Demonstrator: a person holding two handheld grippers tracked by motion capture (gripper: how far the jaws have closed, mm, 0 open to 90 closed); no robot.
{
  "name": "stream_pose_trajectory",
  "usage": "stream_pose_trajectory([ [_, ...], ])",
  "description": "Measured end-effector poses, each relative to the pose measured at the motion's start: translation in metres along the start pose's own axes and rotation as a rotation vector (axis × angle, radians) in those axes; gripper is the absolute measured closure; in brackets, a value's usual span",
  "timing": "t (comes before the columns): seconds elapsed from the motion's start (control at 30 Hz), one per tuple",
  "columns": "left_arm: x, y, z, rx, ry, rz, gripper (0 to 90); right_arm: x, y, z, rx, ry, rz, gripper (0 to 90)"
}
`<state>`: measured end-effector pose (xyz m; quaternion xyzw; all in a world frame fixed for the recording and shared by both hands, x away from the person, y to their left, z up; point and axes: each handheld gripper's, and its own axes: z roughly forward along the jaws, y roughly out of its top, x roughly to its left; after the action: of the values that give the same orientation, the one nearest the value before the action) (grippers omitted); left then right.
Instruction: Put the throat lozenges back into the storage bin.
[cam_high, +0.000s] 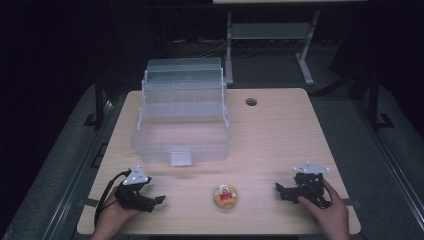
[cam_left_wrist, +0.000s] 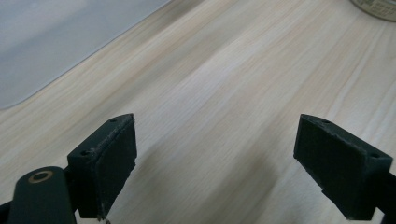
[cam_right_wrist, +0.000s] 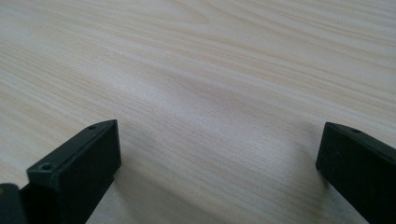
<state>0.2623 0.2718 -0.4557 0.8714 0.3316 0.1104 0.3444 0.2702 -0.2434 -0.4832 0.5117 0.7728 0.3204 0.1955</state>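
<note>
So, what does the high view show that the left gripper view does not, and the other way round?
High view alone: the whole clear plastic organizer box standing open, the right gripper, the person's hands, and the table's round cable hole. Left gripper view alone: the left gripper from close by, its black fingers wide apart with bare wood between. Both: the wooden table, a box edge, the small round container.

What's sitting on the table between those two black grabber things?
In the high view, a small round container lies between the left gripper and right gripper.
</note>
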Motion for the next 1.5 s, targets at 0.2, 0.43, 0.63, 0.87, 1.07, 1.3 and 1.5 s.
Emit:
stream_pose_trajectory([
  [0.2, -0.006, 0.007, -0.001, -0.004, -0.01, 0.029, 12.9, 0.0, 0.0, 0.0, 0.0, 0.0, -0.001, 0.0],
  [0.43, -0.012, 0.013, 0.0, 0.004, -0.031, 0.047, 13.1, 0.0, 0.0, 0.0, 0.0, 0.0, -0.001, 0.0],
  [0.63, -0.016, 0.02, 0.0, 0.008, -0.045, 0.063, 13.1, 0.0, 0.0, 0.0, 0.0, 0.0, -0.001, 0.0],
  [0.87, -0.019, 0.03, 0.0, 0.016, -0.062, 0.079, 13.1, 0.0, 0.0, 0.0, -0.001, 0.0, -0.001, 0.0],
  [1.07, -0.02, 0.037, 0.0, 0.021, -0.067, 0.089, 13.1, 0.0, 0.0, 0.0, -0.001, 0.0, -0.001, 0.0],
  [1.3, -0.022, 0.046, 0.001, 0.018, -0.08, 0.098, 13.2, 0.0, 0.0, 0.0, -0.001, 0.0, -0.001, 0.0],
  [1.5, -0.025, 0.052, 0.003, 0.022, -0.09, 0.11, 13.2, 0.0, 0.0, 0.0, -0.001, 0.0, -0.001, 0.0],
])
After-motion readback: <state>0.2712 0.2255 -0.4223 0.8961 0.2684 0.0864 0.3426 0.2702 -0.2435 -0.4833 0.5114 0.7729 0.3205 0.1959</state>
